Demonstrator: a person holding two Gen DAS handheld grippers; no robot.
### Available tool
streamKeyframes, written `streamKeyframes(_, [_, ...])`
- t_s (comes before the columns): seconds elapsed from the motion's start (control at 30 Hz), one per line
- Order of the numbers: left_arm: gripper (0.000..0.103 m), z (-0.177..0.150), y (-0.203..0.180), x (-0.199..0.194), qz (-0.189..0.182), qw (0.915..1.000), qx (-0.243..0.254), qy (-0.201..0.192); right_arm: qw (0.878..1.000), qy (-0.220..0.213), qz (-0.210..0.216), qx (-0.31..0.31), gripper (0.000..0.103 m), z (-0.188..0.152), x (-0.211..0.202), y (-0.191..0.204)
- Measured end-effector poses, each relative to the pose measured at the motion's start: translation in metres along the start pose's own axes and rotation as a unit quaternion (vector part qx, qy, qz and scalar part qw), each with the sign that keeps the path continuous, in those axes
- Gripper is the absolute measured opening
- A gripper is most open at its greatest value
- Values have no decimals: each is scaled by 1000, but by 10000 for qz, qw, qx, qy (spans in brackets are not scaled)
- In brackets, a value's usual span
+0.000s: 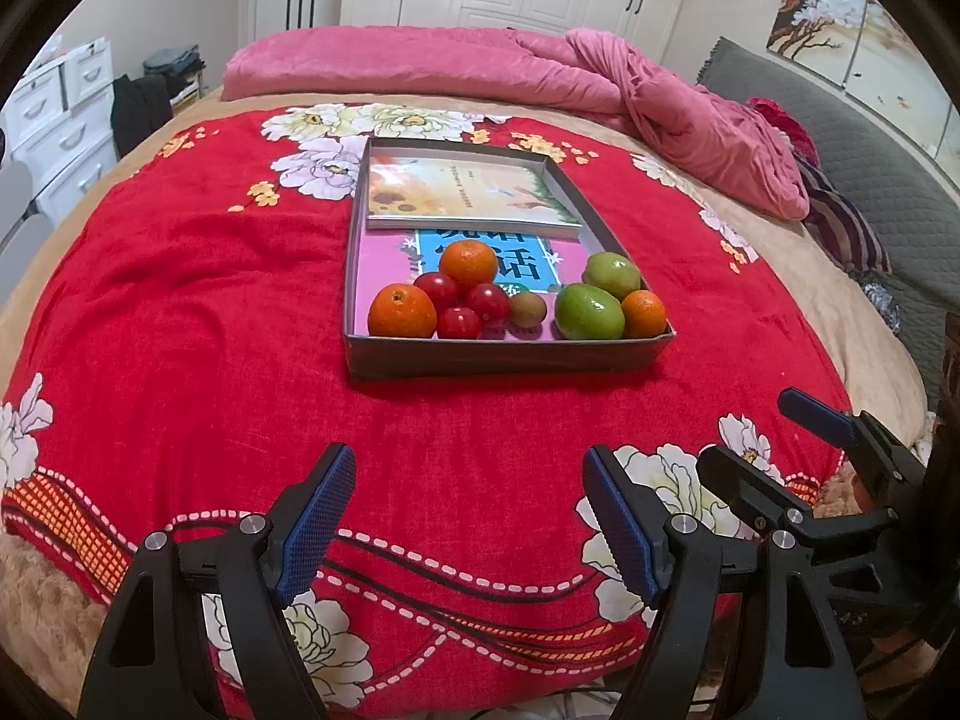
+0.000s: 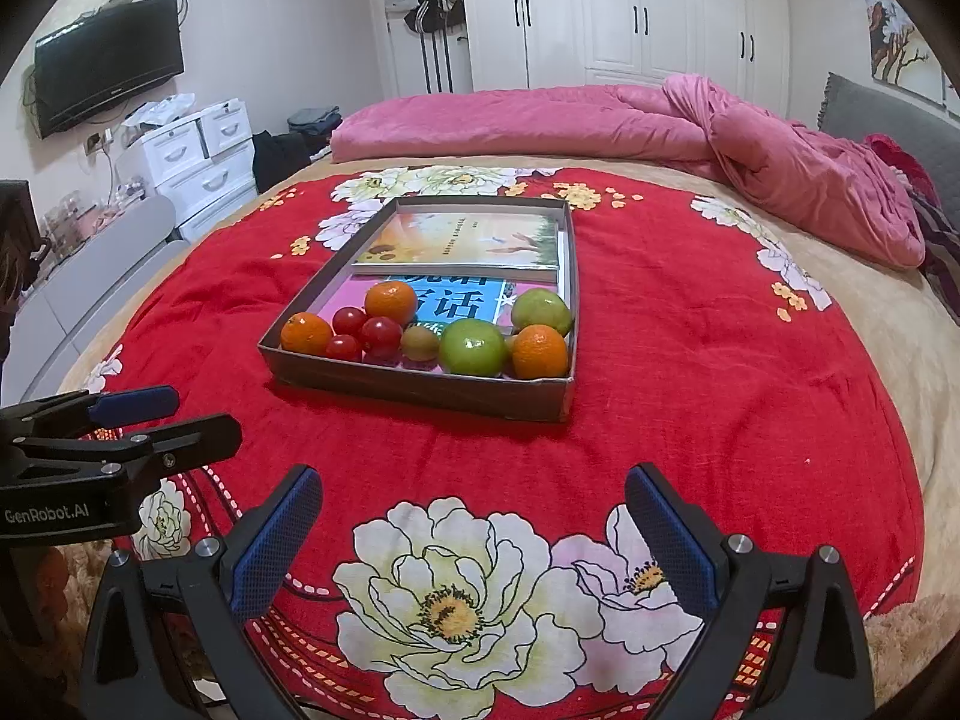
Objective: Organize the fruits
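A grey cardboard tray [image 1: 504,354] [image 2: 420,387] lies on the red floral blanket in the middle of the bed. In its near end sit three oranges [image 1: 401,312] [image 2: 539,351], three small red fruits [image 1: 459,323] [image 2: 381,333], a small brown kiwi [image 1: 528,309] [image 2: 420,342] and two green fruits [image 1: 589,312] [image 2: 472,347]. My left gripper [image 1: 468,519] is open and empty, well short of the tray. My right gripper [image 2: 474,534] is open and empty, also short of the tray. Each gripper shows at the edge of the other's view.
Two books [image 1: 468,195] [image 2: 468,240] lie in the tray's far half. A pink quilt [image 1: 540,69] [image 2: 660,132] is bunched along the far and right side of the bed. White drawers [image 2: 198,162] and a wall TV [image 2: 108,63] stand left.
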State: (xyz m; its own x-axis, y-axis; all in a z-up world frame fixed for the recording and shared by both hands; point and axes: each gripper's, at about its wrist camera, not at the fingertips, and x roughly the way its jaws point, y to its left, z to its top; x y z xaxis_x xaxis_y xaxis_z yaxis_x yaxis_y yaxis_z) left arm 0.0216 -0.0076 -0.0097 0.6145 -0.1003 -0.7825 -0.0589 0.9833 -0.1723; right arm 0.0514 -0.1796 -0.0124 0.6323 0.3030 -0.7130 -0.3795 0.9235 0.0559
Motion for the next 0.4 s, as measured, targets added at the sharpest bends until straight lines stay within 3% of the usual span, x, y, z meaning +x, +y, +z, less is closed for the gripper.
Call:
streamKeyframes(0.27, [79, 1, 1, 6, 259, 9996, -4, 63, 9999, 39, -98, 122, 102, 1, 5, -8])
streamKeyframes(0.4, [79, 10, 21, 9, 418, 9988, -259, -43, 9990, 36, -208, 385, 102, 4, 13, -25])
